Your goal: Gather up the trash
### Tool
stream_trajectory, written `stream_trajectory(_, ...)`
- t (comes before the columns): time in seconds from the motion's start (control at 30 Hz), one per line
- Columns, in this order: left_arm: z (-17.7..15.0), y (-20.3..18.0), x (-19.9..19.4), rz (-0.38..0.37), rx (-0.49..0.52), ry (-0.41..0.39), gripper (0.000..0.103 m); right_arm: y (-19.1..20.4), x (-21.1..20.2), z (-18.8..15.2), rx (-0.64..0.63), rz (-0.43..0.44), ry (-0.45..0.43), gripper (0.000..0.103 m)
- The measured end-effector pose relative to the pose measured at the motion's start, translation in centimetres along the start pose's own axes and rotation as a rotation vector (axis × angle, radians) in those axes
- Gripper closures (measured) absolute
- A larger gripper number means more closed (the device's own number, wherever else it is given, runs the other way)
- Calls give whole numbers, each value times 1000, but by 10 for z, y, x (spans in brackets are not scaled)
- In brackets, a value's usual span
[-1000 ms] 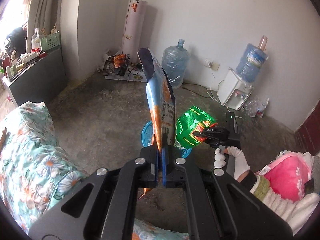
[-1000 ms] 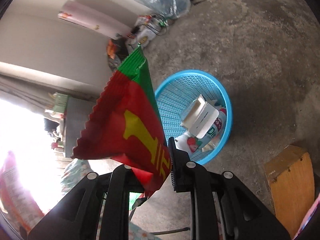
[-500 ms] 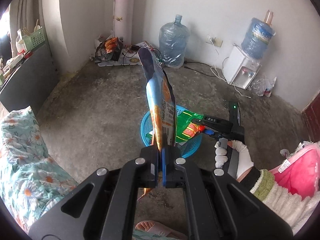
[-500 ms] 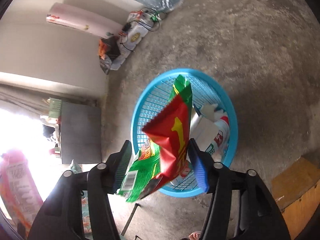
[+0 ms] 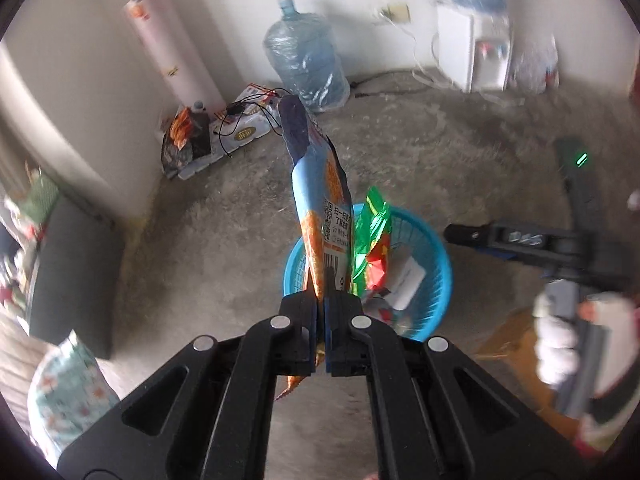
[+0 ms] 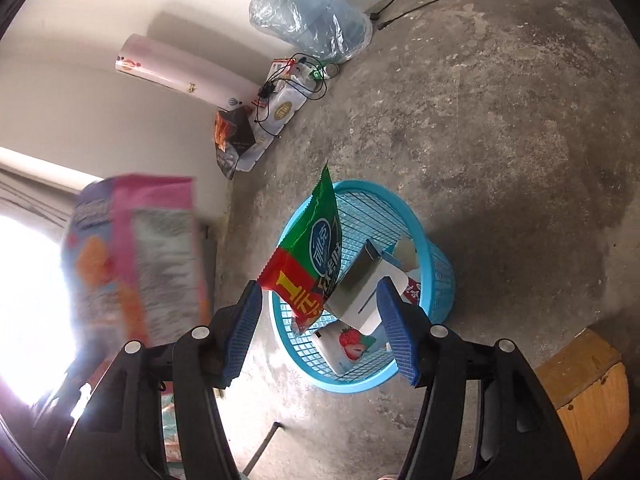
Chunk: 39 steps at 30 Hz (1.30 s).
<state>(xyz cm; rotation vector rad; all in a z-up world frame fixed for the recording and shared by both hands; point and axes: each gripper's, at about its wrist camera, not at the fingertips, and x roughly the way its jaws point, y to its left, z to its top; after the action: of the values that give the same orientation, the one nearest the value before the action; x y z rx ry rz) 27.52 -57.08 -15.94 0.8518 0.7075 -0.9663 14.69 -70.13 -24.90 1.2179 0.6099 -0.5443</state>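
Observation:
My left gripper (image 5: pixel 323 300) is shut on a tall blue and orange snack bag (image 5: pixel 320 200) and holds it upright above the blue mesh basket (image 5: pixel 436 256). My right gripper (image 6: pixel 320 316) is open and empty above the same basket (image 6: pixel 440 268). A green and red snack bag (image 6: pixel 316 248) stands on end in the basket, free of the jaws; it also shows in the left wrist view (image 5: pixel 370 240). White cartons (image 6: pixel 360 292) lie in the basket. The left-hand bag shows blurred at the left of the right wrist view (image 6: pixel 136 248).
A large water bottle (image 5: pixel 306 68) and a pink roll (image 5: pixel 172 48) stand at the far wall beside a pile of packs with cables (image 5: pixel 236 128). A water dispenser (image 5: pixel 472 52) stands far right. A wooden stool (image 6: pixel 580 392) sits close to the basket. Dark cabinet (image 5: pixel 72 272) at left.
My right gripper has opened fully and let go of the green and red bag, which has dropped into the basket. My left gripper has moved closer over the basket, still holding its bag.

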Motion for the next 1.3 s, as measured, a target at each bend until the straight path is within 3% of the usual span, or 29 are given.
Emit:
stream_trajectory(0.1,1,-22,44,26,56,64,97,-2,-1,-1,1,-4,5,45)
stream_trajectory(0.17,0,-23,67,-47,3,125,88,-3,1,-2,4,-6,15,45)
stream_trajectory(0.23,-3,-15,78,-134,-96,167,60,-3,1,-3,0,-9,21,45)
stream_trajectory(0.3,-6,0,74,-210,-192,135,55,-2,1,-4,-10,-9,25,45)
stream_trajectory(0.33,-8,7,71,-244,-227,125,47,-2,1,-5,-14,-10,25,45)
stream_trajectory(0.47,-9,38,52,-373,-360,94,45,-2,2,-6,-10,-10,26,45)
stream_trajectory(0.73,-31,92,-30,-442,-509,-32,45,11,-10,-8,-62,-12,-6,45)
stream_trajectory(0.9,-69,127,-112,-392,-544,-141,41,50,-34,-13,-153,5,-44,45)
stream_trajectory(1.13,-152,142,-229,-221,-655,-274,22,149,-105,-68,-485,7,-172,43)
stream_trajectory(1.3,-216,126,-302,54,-767,-342,12,216,-165,-142,-786,10,-271,15)
